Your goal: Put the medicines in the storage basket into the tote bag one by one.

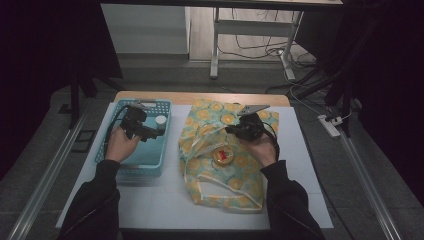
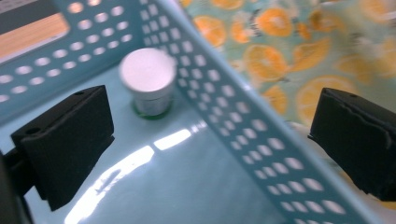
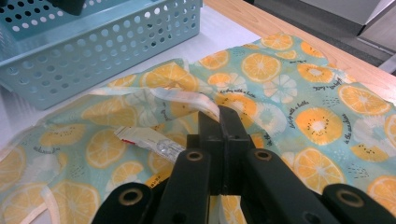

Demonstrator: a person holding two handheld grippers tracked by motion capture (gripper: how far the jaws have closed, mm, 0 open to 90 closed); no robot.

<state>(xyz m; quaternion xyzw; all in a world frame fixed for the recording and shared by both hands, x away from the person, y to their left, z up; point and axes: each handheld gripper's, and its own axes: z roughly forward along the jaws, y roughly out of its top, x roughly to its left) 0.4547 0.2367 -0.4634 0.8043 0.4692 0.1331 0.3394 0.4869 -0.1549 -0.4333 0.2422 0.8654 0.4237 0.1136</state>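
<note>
A cloth bag (image 1: 220, 150) printed with orange slices lies flat in the middle of the table. My right gripper (image 1: 232, 130) is shut on the bag's (image 3: 289, 93) pale rim near its upper left, jaws pressed together on the fabric (image 3: 219, 119). A red and white packet (image 3: 149, 141) pokes out just left of the jaws. A round yellow and red item (image 1: 223, 156) rests at the bag's middle. My left gripper (image 1: 154, 131) hangs open over the blue basket (image 1: 150, 162), its jaws (image 2: 210, 140) straddling the basket's right wall (image 2: 243, 121). A small white-lidded jar (image 2: 148, 81) stands inside.
The basket (image 3: 93, 51) sits on a white mat (image 1: 165, 200) left of the bag. The wooden table edge (image 1: 200, 96) runs along the back. Beyond it are a desk frame (image 1: 215, 45) and floor cables (image 1: 280, 50); a power strip (image 1: 330, 125) lies right.
</note>
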